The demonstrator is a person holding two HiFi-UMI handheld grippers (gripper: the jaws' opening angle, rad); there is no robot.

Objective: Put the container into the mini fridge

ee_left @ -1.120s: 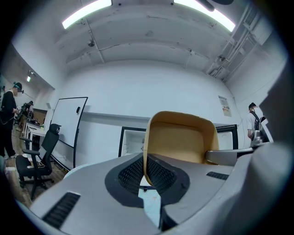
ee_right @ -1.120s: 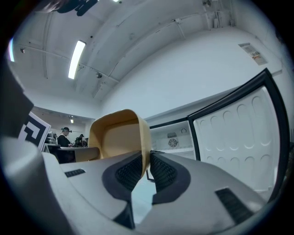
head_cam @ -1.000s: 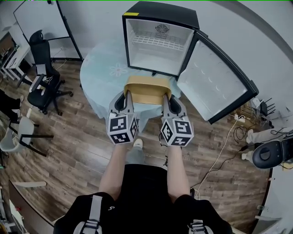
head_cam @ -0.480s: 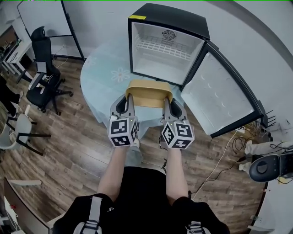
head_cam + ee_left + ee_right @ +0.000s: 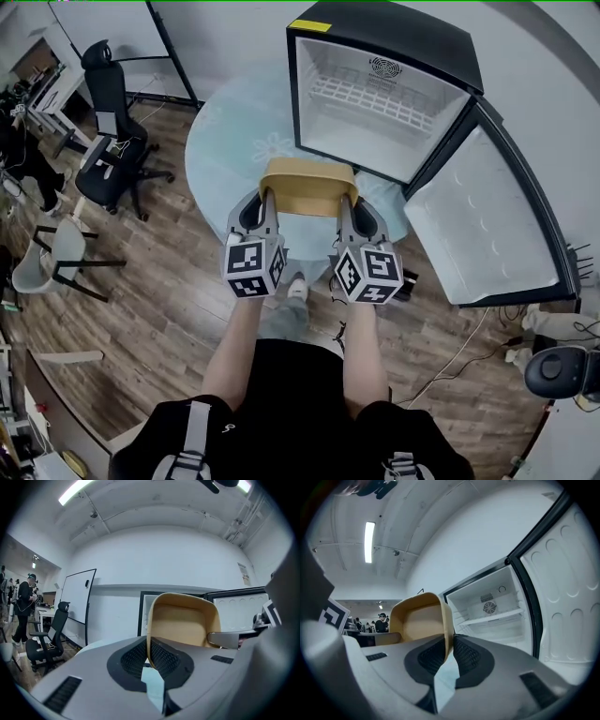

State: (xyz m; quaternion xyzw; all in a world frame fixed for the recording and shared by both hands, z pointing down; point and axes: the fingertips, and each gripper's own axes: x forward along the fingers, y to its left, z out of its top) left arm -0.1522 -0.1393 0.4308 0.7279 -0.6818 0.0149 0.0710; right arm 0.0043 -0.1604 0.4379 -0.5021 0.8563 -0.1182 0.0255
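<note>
Here, left gripper (image 5: 265,199) and right gripper (image 5: 342,202) each pinched one wall of the tan container (image 5: 309,186); uneven advance toward the mini fridge (image 5: 382,108) ahead might twist it free.

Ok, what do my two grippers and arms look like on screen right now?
Both match: the left gripper and right gripper have grey moulded bodies whose jaws are lined with black mesh-textured pads. Each carries a white cube with black square markers. No cables show. The forearms are bare, and the person wears black clothing.
</note>
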